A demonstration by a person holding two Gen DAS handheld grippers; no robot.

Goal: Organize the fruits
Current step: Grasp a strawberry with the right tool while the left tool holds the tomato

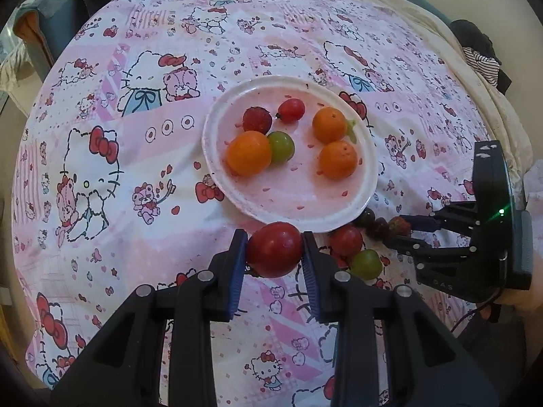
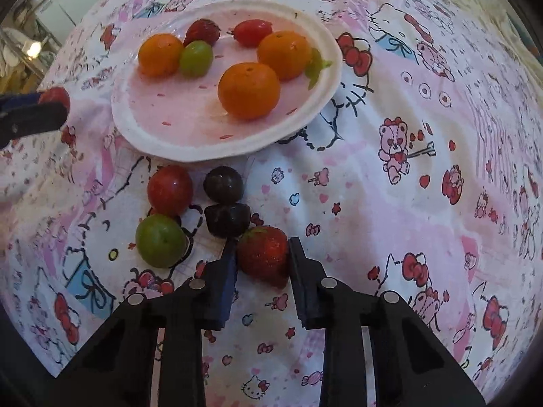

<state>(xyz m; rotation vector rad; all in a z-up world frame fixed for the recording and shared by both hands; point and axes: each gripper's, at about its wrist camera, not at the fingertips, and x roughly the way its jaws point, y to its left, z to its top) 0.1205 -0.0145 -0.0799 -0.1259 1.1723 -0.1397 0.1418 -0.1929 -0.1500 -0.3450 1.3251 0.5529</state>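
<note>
My left gripper is shut on a round red tomato, held just off the near rim of the white plate. On the plate lie three oranges, a green grape, a strawberry and a small red tomato. My right gripper points down at the cloth, and a red strawberry fills the gap between its pads, both touching it. Beside that strawberry lie a red tomato, a green grape and two dark grapes.
A pink cartoon-print cloth covers the whole surface. A green leaf scrap hangs over the plate's right rim. Dark and striped clothing lies at the far right edge. A hand holds the right gripper.
</note>
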